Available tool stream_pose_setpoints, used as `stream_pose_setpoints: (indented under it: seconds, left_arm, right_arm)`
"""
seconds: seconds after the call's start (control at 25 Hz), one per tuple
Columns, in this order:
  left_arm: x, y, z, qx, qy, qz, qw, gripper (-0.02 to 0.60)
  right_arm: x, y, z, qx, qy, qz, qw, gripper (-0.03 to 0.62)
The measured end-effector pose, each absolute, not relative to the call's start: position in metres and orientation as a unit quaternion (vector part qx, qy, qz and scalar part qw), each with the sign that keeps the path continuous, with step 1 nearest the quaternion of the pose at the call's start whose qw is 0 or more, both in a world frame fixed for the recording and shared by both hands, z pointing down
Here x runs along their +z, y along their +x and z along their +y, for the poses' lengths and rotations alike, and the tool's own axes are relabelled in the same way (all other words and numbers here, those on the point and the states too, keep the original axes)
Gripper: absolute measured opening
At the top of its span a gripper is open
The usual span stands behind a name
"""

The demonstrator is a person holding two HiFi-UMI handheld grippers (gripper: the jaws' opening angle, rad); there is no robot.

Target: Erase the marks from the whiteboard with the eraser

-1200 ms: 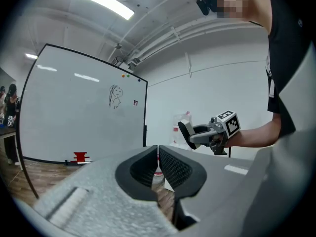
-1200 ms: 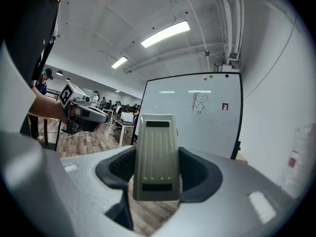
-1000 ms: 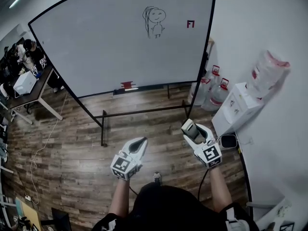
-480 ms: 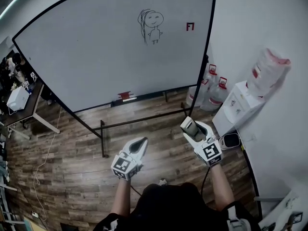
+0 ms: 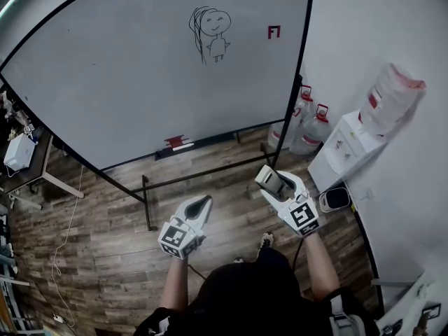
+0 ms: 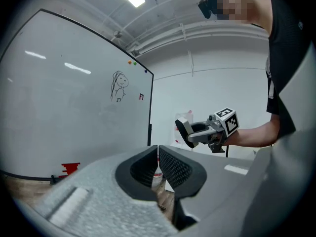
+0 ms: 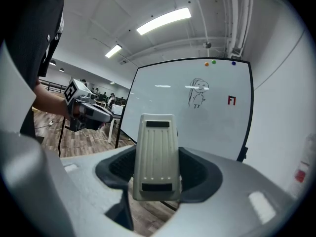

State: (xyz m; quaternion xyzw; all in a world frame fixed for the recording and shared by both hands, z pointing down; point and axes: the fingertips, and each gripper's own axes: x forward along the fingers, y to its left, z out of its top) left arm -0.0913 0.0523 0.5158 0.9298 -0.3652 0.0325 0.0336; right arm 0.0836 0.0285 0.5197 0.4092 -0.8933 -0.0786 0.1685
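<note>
A large whiteboard (image 5: 133,68) stands ahead, with a black stick-figure drawing (image 5: 208,32) and a small red mark (image 5: 274,31) near its upper right. Both show again in the right gripper view as the drawing (image 7: 197,93) and the red mark (image 7: 232,100). My right gripper (image 5: 269,178) is shut on a beige eraser (image 7: 156,154), held well short of the board. My left gripper (image 5: 201,205) is shut with nothing between its jaws. From the left gripper view I see the right gripper (image 6: 193,132) and the board's drawing (image 6: 118,86).
A red object (image 5: 175,142) rests on the board's tray. Water bottles (image 5: 308,128) and a dispenser (image 5: 353,145) stand right of the board's black frame leg (image 5: 283,138). A desk with people (image 5: 21,152) is at far left. The floor is wood.
The board has come nearer and slid left in the head view as the person stepped forward. Both grippers keep their pose, the right still gripping the eraser.
</note>
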Motion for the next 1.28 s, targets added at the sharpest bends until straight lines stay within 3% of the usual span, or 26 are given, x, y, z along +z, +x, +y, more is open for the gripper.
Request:
stream_pose_setpoints:
  seconds: [0.84,1.28]
  left_arm:
    - [0.483,-0.049,-0.092,0.032,0.889,-0.457,0.009,0.017]
    - [0.494,-0.066,-0.130,0.029,0.872,-0.489,0.027,0.017]
  right_arm:
    - [0.477,0.146,-0.166,-0.116,0.331,-0.926,0.140,0.258]
    - [0.431,0.128,-0.246,-0.164,0.317,-0.924,0.135,0.258]
